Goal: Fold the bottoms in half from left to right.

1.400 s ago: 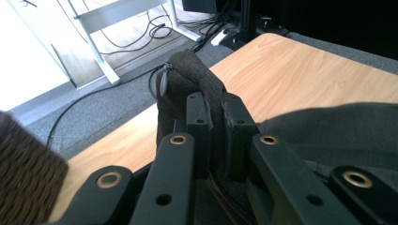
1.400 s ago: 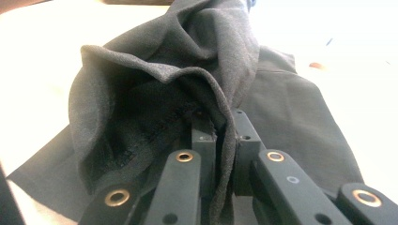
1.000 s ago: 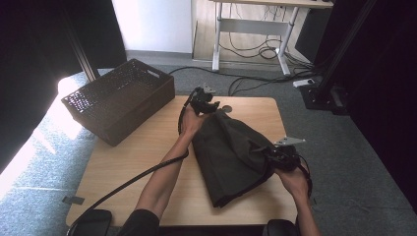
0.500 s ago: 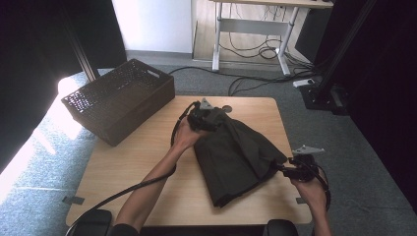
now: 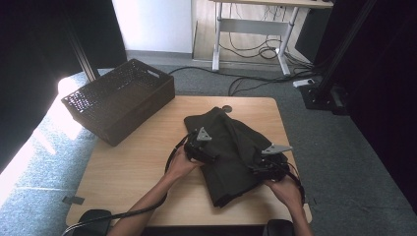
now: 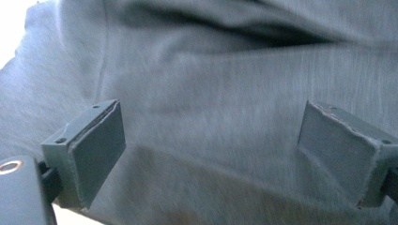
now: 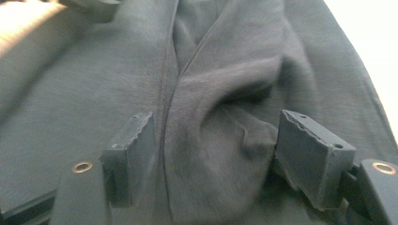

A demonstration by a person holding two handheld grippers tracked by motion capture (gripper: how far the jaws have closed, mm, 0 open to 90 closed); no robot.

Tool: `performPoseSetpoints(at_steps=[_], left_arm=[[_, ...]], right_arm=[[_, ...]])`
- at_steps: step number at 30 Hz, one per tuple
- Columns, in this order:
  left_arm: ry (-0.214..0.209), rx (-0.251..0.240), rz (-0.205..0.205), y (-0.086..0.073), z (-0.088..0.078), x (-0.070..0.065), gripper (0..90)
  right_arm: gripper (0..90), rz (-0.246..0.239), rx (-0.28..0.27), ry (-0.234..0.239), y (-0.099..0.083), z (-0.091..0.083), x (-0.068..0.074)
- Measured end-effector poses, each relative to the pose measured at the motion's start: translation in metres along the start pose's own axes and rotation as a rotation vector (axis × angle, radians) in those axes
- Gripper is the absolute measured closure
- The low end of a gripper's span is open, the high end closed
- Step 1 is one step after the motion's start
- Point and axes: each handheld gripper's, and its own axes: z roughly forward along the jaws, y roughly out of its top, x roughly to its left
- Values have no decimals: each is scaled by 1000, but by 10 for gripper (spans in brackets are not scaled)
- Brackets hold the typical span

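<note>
A wooden table carries a dark woven basket at its far left corner and a dark folded garment right of centre, reaching toward the near edge. The left gripper sits at the garment's left edge and the right gripper at its right edge. Both sets of jaws have just been opening and stand wide over the cloth, gripping nothing.

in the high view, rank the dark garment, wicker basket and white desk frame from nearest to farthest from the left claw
1. Dark garment: right under the left claw, mid-table.
2. Wicker basket: on the table's far left corner.
3. White desk frame: on the floor beyond the table, at the top.
</note>
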Motion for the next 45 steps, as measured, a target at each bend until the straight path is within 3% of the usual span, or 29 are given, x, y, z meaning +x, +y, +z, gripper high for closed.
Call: performPoseSetpoints(at_steps=[2, 4, 6, 10, 13, 17, 21, 23, 28, 33, 37, 43, 45], left_arm=[[0, 0, -5, -7, 1, -2, 65], [-11, -3, -23, -13, 2, -2, 67], [-15, 0, -34, -18, 4, -2, 67], [-11, 11, -29, -23, 5, -2, 69], [-11, 18, -26, -24, 5, -2, 73], [-3, 17, -9, -24, 6, -5, 81], [2, 12, -19, -24, 3, -6, 81], [5, 8, -14, -24, -2, -7, 81], [-23, -25, -33, -19, -15, -9, 81], [-56, -15, 1, -16, -18, -25, 74], [-42, 17, 3, -24, -10, -33, 74], [27, 63, 3, -38, 1, -37, 104], [36, 68, 12, -41, 1, -36, 128]], right_arm=[[407, -10, 23, -24, -2, 11, 4], [636, -18, 47, -43, -4, 17, 5], [775, -24, 78, -60, -5, 20, 4], [858, -12, 70, -115, -1, 12, -4], [862, 31, 33, -176, 5, -4, -25], [835, 143, 5, -265, 4, -14, -70], [564, 237, 80, -328, -11, 1, -105], [504, 264, 94, -340, -18, 3, -114], [409, 253, 12, -294, -15, -10, -107], [360, 193, -34, -229, 0, -7, -94], [416, 152, 24, -240, 2, 18, -97], [452, 200, 131, -244, -22, 58, -108], [449, 217, 96, -241, -28, 59, -107]])
